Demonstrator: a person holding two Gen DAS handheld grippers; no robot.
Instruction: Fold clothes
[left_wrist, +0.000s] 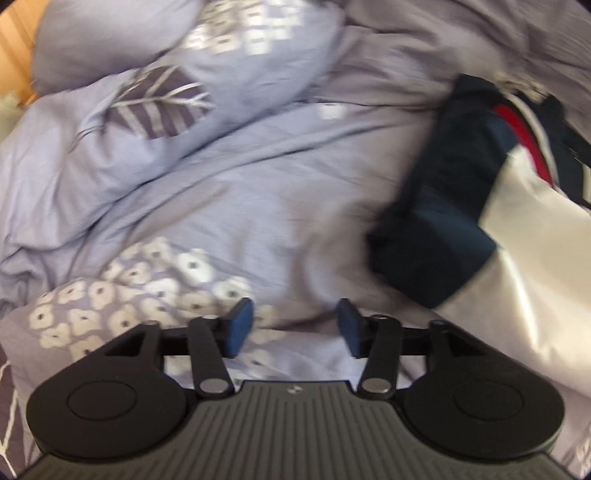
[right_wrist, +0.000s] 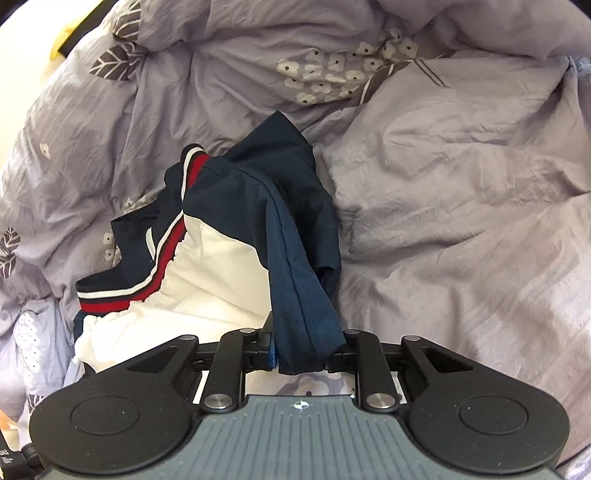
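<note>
Both wrist views look down, sharing the jacket (left_wrist: 436, 192).

Rumpled duvet (right_wrist: 461, 206) open at right, navy-white garment (right_wrist: 221, 258) heaped left, raised folds behind.

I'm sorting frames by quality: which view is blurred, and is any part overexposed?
Left wrist view: motion-smeared, especially the navy, white and red garment; its white panel glares. Right wrist view: sharp; navy fabric clamped in the right gripper, lilac floral duvet evenly lit.
</note>
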